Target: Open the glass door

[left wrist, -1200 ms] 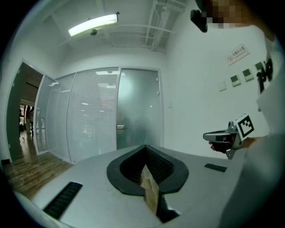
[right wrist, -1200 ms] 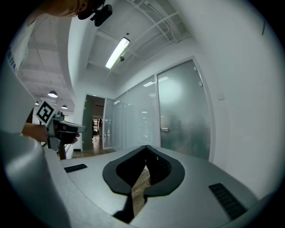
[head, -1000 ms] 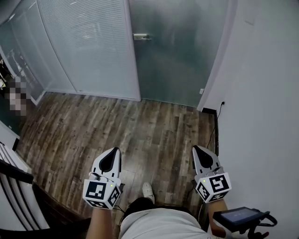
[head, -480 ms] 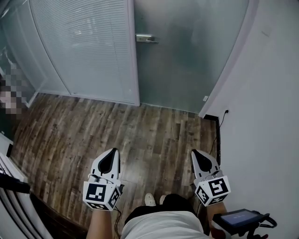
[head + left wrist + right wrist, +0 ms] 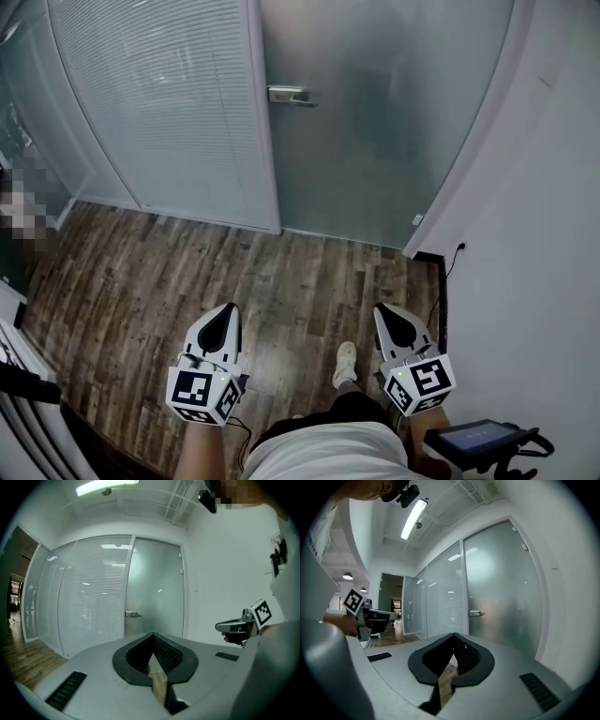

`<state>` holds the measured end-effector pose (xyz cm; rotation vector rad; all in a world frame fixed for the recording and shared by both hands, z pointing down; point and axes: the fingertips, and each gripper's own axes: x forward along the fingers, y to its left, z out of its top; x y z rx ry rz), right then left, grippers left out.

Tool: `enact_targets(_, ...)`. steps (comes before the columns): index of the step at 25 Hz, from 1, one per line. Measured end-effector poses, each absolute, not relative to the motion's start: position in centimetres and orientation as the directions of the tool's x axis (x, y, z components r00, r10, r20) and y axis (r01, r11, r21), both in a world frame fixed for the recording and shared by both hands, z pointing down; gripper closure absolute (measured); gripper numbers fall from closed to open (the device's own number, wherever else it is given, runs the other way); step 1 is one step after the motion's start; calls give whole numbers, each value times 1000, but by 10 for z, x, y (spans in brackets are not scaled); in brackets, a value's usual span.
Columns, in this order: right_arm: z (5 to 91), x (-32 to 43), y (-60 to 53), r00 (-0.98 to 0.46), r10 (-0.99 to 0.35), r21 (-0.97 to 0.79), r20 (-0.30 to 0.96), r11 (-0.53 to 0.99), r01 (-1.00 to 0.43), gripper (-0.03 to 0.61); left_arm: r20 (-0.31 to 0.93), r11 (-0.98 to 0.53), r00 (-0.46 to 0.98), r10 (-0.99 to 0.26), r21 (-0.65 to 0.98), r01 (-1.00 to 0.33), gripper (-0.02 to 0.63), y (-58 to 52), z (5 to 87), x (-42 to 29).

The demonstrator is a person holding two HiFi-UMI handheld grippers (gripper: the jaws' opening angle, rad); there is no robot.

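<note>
Partition: glazed, white-framed, with closed horizontal blinds.
Floor: dark wood-look planks, running up to the partition's foot.
Wall: plain white, well right of the partition.
Socket: low on that wall; a black cable drops from it to the floor.
Strip light: lit, on the ceiling above the partition.
Corridor: open, left of the partition, with a round ceiling lamp nearer than it.

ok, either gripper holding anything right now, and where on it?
Nothing held. Left gripper and right gripper are both shut and empty, well short of the door handle.
</note>
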<state>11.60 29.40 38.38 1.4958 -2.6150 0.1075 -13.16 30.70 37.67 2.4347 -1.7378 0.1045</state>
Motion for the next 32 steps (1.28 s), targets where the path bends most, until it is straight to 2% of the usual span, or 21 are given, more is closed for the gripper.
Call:
enact_targets(10,368,189,136,-491,-867,-14,91,492,-871,578,133,-280,288,-948,75,-957,614,177,365,-80)
enact_targets(16,379,214,-33,-538,-836,-33,110,537,-843,578,162,-244,252,-954,68,-967,614,26,374,-53)
enact_targets(23,348,240,4,-524,-847,-36,94,523,-851,578,152,-283,288,-946,57,-958,615,55,341,-23)
enact_targets(28,402,233,-65,-540,-835,-35,106,539,-841,577,148,-288,295,-944,65,-955,614,-19,392,-26)
enact_targets(32,397,221,-92,-523,-844,-11,118,526,-851,578,135,-314,324,-936,89,-945,614,-54,397,-36)
